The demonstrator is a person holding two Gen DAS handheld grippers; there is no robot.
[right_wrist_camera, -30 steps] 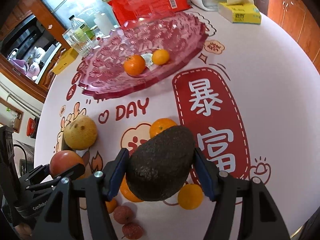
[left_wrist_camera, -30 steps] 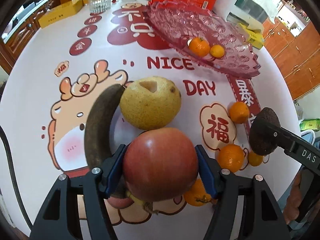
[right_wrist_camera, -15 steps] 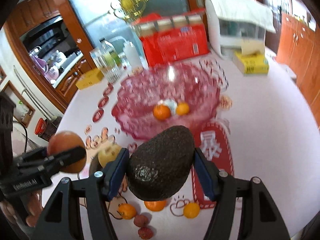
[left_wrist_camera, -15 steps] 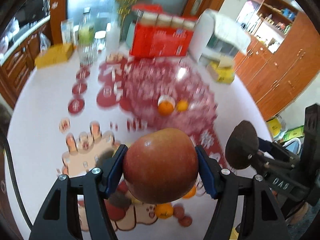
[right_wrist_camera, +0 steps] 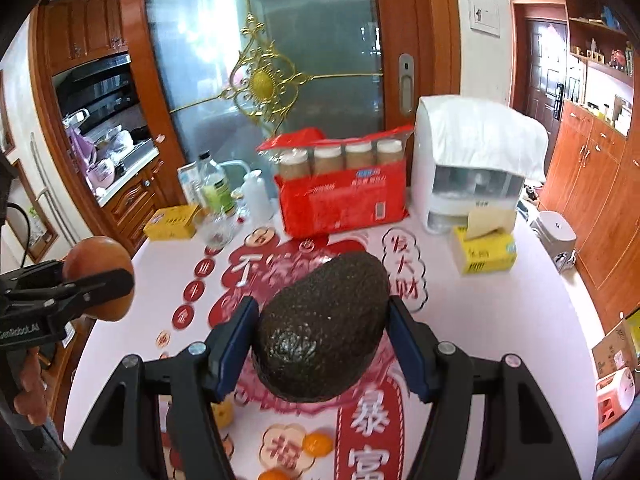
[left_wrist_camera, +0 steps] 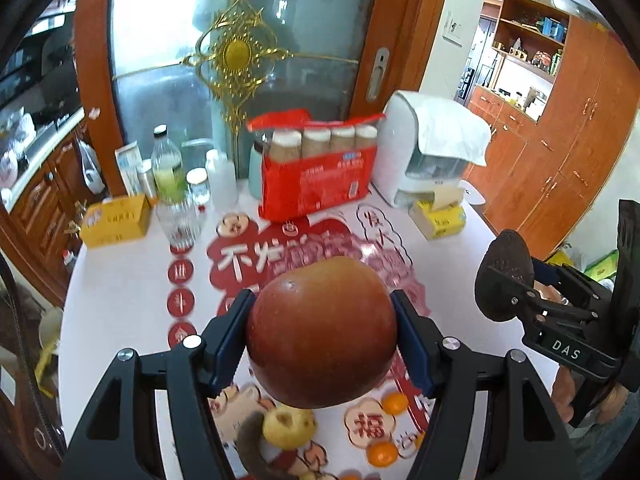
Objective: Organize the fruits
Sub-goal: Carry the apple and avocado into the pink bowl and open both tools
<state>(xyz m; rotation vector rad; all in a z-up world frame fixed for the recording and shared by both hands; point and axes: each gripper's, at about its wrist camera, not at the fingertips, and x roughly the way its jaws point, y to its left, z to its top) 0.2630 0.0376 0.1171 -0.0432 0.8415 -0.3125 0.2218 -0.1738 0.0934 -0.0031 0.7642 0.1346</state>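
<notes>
The left gripper clamped a red apple above the table; the right gripper clamped an avocado. A pear and oranges lay below, a red package behind.

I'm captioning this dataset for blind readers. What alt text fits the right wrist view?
The right gripper clamps a dark avocado above a table with a red-printed cloth. At far left, the left gripper holds a red apple; tangerines lie below.
</notes>
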